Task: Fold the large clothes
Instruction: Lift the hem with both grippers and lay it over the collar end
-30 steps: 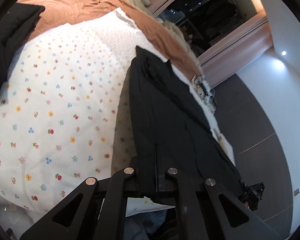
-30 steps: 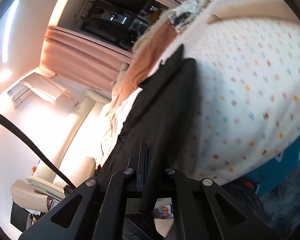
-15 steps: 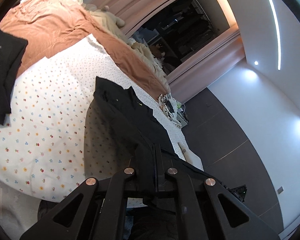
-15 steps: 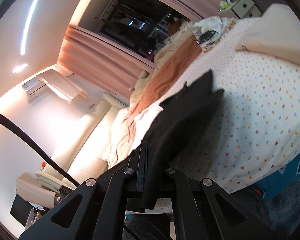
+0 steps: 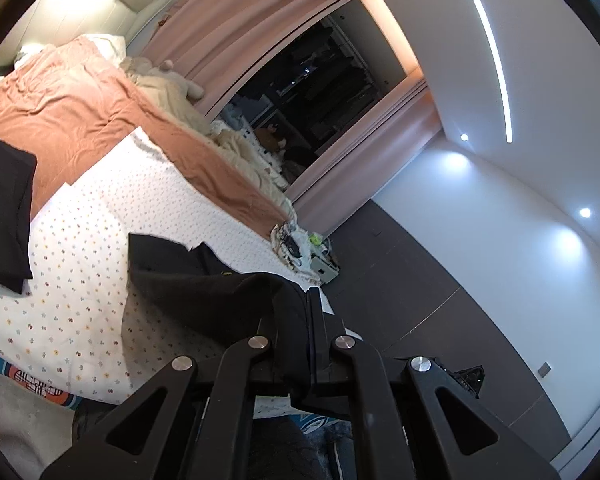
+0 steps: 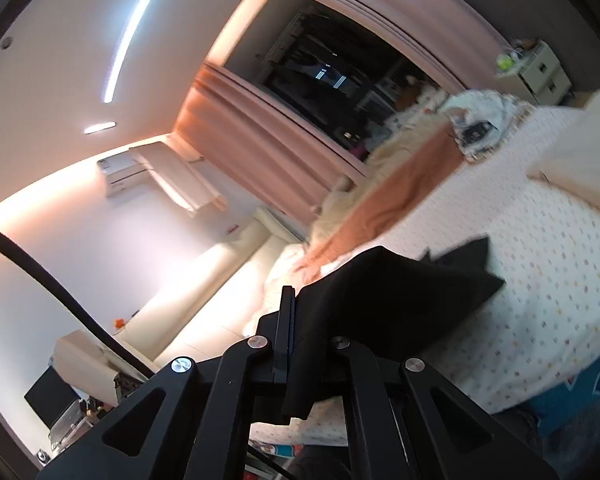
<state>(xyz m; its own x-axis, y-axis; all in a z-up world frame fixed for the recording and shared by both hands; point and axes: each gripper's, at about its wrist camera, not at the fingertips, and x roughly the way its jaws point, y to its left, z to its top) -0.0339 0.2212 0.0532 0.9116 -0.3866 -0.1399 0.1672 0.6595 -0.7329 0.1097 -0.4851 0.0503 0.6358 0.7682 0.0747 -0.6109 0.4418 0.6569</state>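
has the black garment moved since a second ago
Yes. The black garment, shut in both grippers, has been carried forward over the floral sheet, doubling toward its far end.

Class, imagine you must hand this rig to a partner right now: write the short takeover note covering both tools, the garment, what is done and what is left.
Left tool: shut on the black garment, pinching one near corner.
Right tool: shut on the same garment's other near corner.
Garment: near edge lifted off the floral sheet; far end lying on the bed.
Done: both corners gripped and raised.
Left: probably carry the held edge over to the far end, lay it flat, release, then finish folding. A second dark garment sits further along the bed.
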